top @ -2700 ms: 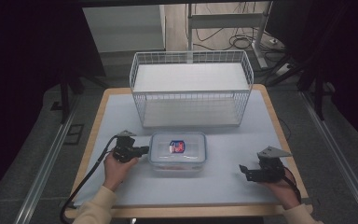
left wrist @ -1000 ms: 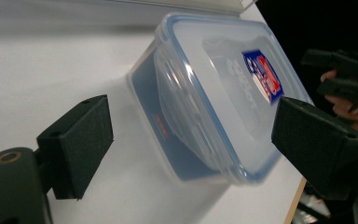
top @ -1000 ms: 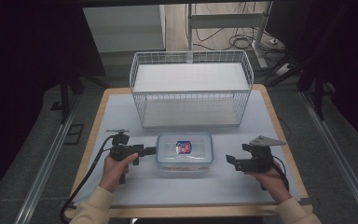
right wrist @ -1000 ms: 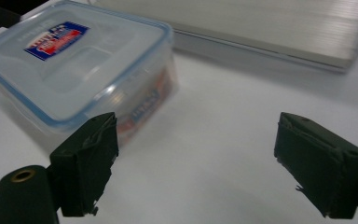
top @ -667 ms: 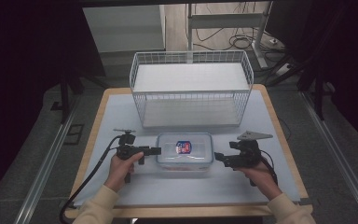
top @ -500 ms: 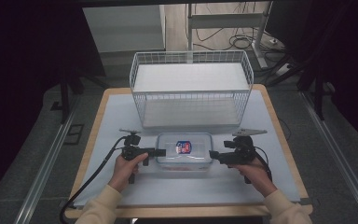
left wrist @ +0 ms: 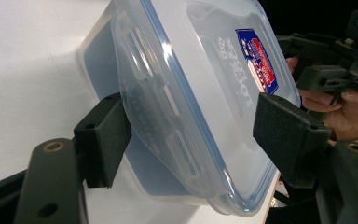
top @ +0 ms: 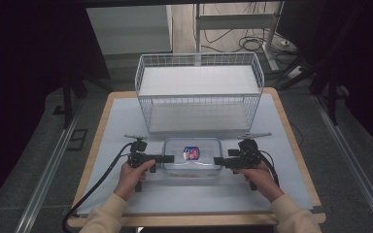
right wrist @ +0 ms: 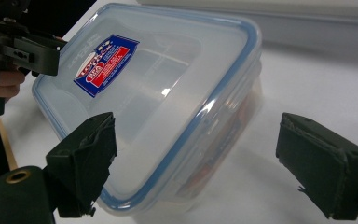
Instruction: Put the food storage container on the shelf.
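A clear plastic container [top: 192, 156] with a blue-rimmed lid and a red and blue label lies flat on the table, just in front of the wire basket. My left gripper [top: 167, 158] is level at its left end. In the left gripper view the jaws [left wrist: 196, 135] straddle that end and its latch flap; they have just been closing and do not clamp it. My right gripper [top: 219, 161] is at the right end. In the right gripper view it [right wrist: 200, 168] stands open, with one pad [right wrist: 81, 163] by the lid and the other [right wrist: 321, 172] well off the wall.
A white wire basket [top: 199, 94] with a white floor stands at the back of the table, close behind the container. The table's wooden edge [top: 95, 145] frames a pale mat. A black cable [top: 97, 187] trails from the left gripper toward the front left.
Both hands have closed in on the container from either side. The right gripper came from the right part of the table to the container's right end; the left one slid up to the left end.
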The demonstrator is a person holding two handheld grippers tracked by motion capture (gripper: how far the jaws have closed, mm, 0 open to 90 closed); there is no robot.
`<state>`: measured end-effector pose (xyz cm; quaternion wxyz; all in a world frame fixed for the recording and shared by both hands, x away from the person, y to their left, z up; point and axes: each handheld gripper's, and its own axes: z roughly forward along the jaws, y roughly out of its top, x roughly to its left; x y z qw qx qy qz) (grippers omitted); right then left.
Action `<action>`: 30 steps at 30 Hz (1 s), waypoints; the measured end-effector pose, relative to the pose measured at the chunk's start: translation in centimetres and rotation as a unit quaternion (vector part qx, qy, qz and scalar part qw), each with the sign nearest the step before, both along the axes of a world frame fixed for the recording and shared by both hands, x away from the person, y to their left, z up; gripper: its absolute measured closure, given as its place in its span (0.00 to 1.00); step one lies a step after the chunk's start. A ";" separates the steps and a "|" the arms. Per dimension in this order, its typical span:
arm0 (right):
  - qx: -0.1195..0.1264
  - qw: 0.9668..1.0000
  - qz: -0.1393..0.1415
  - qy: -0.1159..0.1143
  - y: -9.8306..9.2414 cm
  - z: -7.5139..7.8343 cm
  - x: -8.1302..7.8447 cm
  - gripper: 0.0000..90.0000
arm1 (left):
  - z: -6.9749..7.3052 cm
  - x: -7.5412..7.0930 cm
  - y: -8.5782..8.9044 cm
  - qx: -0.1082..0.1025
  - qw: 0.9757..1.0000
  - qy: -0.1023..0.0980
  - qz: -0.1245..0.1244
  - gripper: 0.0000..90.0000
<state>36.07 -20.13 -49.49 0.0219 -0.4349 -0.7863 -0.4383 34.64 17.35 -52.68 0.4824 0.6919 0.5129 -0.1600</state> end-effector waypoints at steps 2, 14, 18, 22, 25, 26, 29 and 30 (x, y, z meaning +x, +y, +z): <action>0.007 1.000 -0.004 0.016 0.3 -0.4 0.4 0.14 | 0.0 0.0 0.0 0.000 1.000 0.000 0.000 0.32; 0.056 0.996 0.008 0.068 0.7 -1.0 1.4 0.26 | 0.0 -0.1 -0.1 0.000 1.000 -0.003 0.001 0.32; 0.067 0.995 0.001 0.080 0.3 -1.0 1.5 0.33 | 0.0 -0.2 -0.1 0.000 1.000 -0.007 0.001 0.32; 0.078 0.994 -0.004 0.080 -0.1 -0.8 1.3 0.39 | 0.2 -0.7 -0.2 0.004 1.000 -0.018 0.004 0.33; 0.078 0.994 -0.004 0.078 -0.2 -0.7 1.1 0.41 | 0.4 -1.2 -0.2 0.007 1.000 -0.025 0.009 0.34; 0.081 0.994 -0.005 0.073 -0.3 -0.6 0.8 0.43 | 0.5 -1.5 -0.2 0.007 0.999 -0.031 0.012 0.36; 0.084 0.994 -0.005 0.069 -0.4 -0.5 0.6 0.45 | 0.5 -1.8 -0.2 0.004 0.999 -0.035 0.018 0.37; 0.086 0.994 -0.006 0.068 -0.4 -0.5 0.4 0.45 | 0.5 -1.9 -0.1 0.004 0.999 -0.040 0.019 0.38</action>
